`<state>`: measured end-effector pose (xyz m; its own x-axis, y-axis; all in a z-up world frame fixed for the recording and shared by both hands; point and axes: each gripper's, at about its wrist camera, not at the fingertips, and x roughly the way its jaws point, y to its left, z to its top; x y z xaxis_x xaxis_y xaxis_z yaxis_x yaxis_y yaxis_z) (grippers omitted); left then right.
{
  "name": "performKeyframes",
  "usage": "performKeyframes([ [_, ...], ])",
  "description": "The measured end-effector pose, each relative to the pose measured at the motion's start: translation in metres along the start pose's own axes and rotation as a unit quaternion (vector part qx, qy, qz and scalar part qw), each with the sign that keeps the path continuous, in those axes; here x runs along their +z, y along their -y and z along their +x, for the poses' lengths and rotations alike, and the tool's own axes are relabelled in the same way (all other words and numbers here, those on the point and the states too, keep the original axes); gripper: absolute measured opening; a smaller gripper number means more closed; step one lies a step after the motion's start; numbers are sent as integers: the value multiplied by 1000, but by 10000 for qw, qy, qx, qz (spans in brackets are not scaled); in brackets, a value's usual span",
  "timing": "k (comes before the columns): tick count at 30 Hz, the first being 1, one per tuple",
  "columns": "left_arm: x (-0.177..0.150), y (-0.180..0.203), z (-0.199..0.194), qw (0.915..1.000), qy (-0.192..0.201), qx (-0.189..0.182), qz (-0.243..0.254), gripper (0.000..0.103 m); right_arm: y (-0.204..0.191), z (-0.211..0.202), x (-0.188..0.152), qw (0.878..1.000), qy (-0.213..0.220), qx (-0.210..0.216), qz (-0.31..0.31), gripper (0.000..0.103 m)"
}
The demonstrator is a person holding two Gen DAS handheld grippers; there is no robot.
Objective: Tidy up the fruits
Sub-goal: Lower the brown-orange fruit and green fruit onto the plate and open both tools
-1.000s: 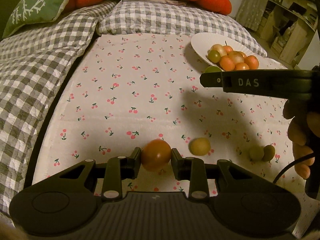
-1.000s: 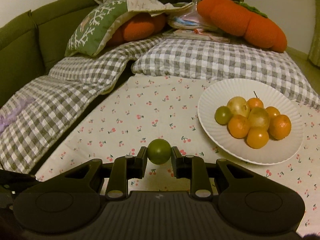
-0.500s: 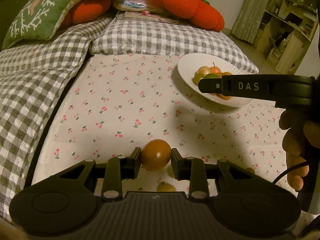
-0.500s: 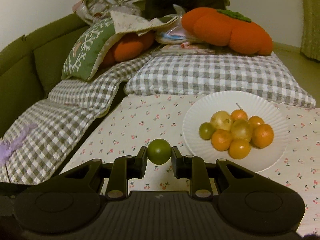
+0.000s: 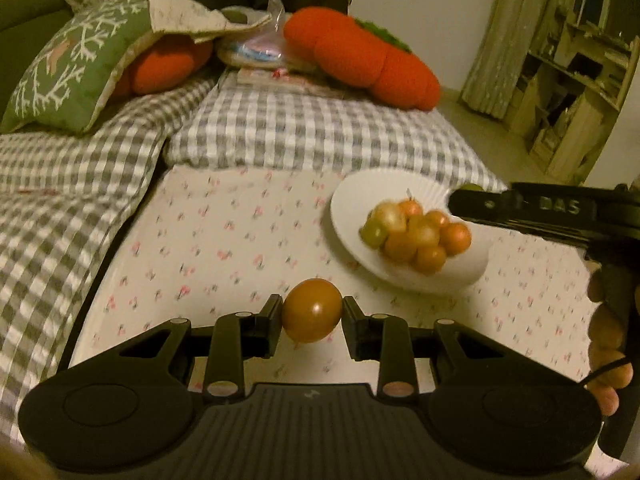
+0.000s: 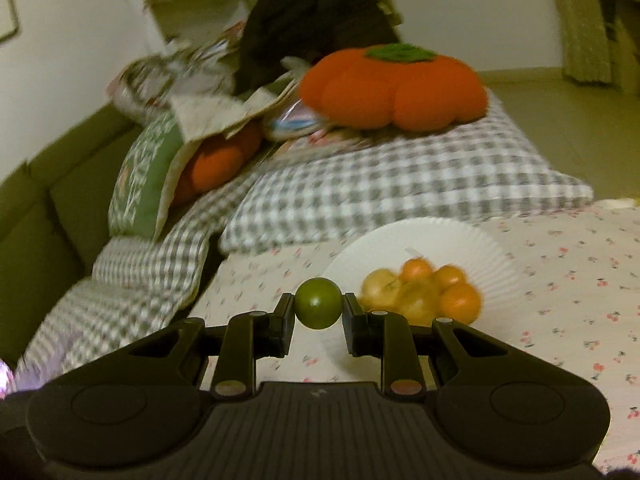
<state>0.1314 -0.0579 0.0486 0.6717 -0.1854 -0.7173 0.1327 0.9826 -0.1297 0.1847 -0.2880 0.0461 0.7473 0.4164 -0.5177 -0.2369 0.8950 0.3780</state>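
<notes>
My left gripper (image 5: 313,314) is shut on an orange fruit (image 5: 312,315) and holds it above the cherry-print cloth (image 5: 224,248), short of the white plate (image 5: 352,208). The plate carries a pile of orange, yellow and green fruits (image 5: 416,234). My right gripper (image 6: 319,309) is shut on a small green fruit (image 6: 319,308) at the plate's (image 6: 480,248) near left rim. The right gripper also shows in the left wrist view (image 5: 464,200), reaching over the plate's far right rim.
Grey checked cushions (image 5: 312,132) ring the cloth at the back and left. Orange persimmon pillows (image 5: 360,56) and a green pillow (image 5: 76,64) lie behind. Wooden shelves (image 5: 580,80) stand at the far right.
Both grippers rose and moved toward the plate with their fruits. The loose fruits on the cloth have dropped out of the left wrist view.
</notes>
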Motion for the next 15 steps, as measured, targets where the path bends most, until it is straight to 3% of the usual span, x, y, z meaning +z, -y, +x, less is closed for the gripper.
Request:
performKeyframes([
  [8, 19, 18, 20, 9997, -37, -250, -42, 18, 41, -12, 16, 9976, 167, -68, 675, 23],
  [15, 30, 24, 49, 9990, -176, -382, -162, 18, 62, -3, 15, 9937, -57, -14, 1118, 23],
])
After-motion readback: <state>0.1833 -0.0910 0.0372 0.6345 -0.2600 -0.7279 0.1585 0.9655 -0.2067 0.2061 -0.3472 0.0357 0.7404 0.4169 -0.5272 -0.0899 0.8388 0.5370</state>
